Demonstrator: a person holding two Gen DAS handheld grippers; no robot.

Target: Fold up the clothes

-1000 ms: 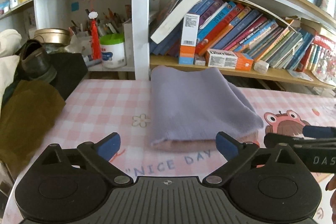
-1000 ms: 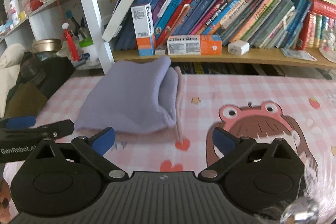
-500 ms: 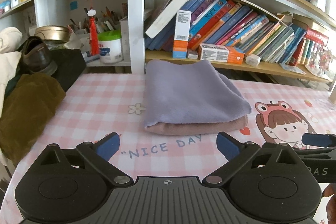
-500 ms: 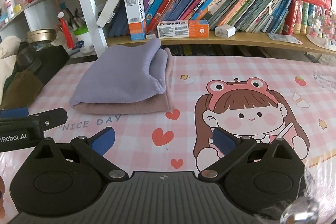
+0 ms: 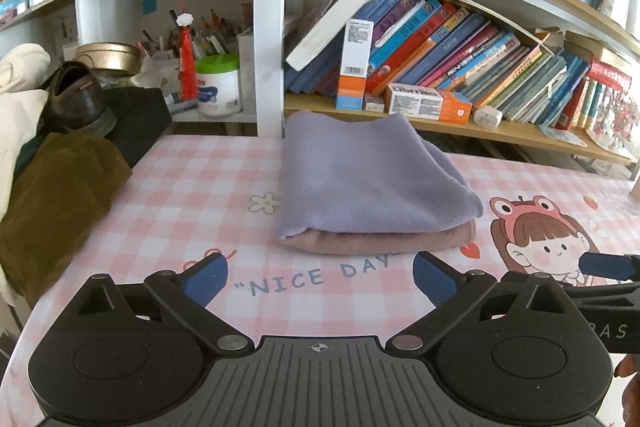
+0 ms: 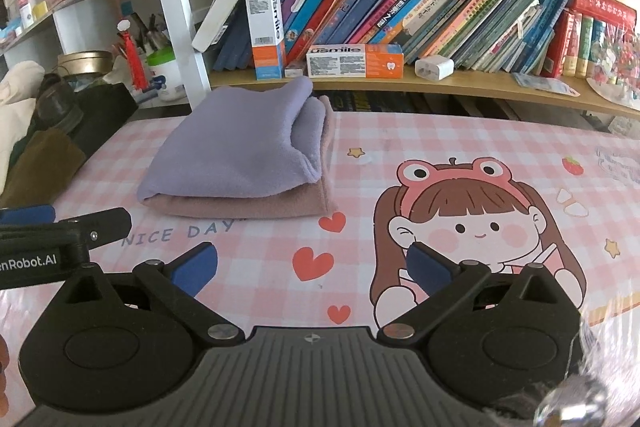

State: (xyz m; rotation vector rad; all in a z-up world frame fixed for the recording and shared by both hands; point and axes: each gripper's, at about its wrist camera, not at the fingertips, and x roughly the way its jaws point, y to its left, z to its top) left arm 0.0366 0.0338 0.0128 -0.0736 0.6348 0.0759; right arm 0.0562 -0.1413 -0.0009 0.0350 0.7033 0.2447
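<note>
A folded lilac cloth (image 5: pixel 368 179) lies on top of a folded dusty-pink cloth (image 5: pixel 380 241) on the pink checked tablecloth (image 5: pixel 192 195), near the bookshelf. The same stack shows in the right wrist view, lilac cloth (image 6: pixel 240 155) over pink cloth (image 6: pixel 248 207). My left gripper (image 5: pixel 320 279) is open and empty, a short way in front of the stack. My right gripper (image 6: pixel 312 267) is open and empty, in front and to the right of the stack. Each gripper's arm shows at the edge of the other's view.
A bookshelf full of books (image 5: pixel 460 59) stands right behind the table. A brown garment (image 5: pixel 52 195), a black box (image 5: pixel 140 123) with a shoe (image 5: pixel 76 99) and pale cloth lie at the table's left edge. The tablecloth carries a cartoon girl print (image 6: pixel 472 219).
Both grippers have drawn back from the folded stack toward the table's front edge. The stack stays in place and now looks farther away. Both grippers remain open.
</note>
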